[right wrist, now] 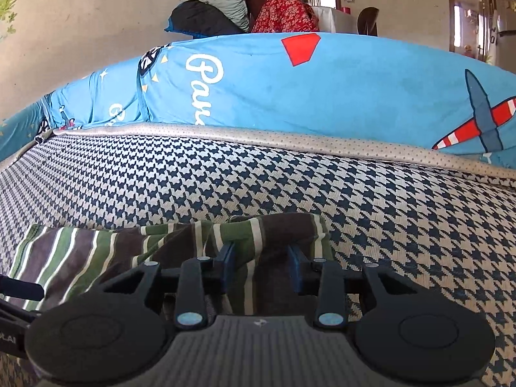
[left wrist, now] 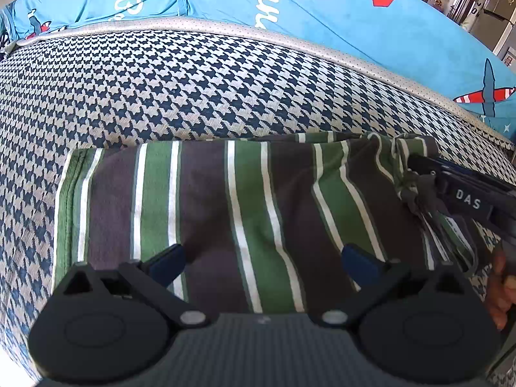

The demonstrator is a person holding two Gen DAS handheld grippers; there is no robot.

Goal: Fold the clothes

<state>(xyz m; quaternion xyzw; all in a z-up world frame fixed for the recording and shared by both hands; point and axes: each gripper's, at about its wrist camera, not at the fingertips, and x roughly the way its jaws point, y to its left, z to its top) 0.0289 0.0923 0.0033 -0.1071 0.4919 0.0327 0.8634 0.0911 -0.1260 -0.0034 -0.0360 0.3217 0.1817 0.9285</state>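
striped cloth (left wrist: 225, 213), banded in green, dark brown and white, lies folded into a rough rectangle on the houndstooth surface (left wrist: 161, 90), whose weave is dark blue and pale. its left edge is a neat hemmed line, while its right end is bunched and rumpled. the left gripper (left wrist: 262, 261) hangs over the near middle of the cloth with its blue-tipped fingers spread wide, one over each side of the flat fabric, and nothing is pinched between them. the right gripper (right wrist: 262, 266) sits at the bunched right end of the cloth; its jaws stand partly apart with a raised fold of striped fabric between the blue pads, but the pads do not visibly press on it, so it reads as released rather than clenched. in the left wrist view the same tool comes in from the right edge with white lettering on its dark body, and part of a hand (left wrist: 503, 293) shows below it. beyond the houndstooth surface runs a grey dotted border (right wrist: 290, 138), and behind that a bright blue sheet (right wrist: 322, 90) printed with white script, a red shape and a striped aeroplane.
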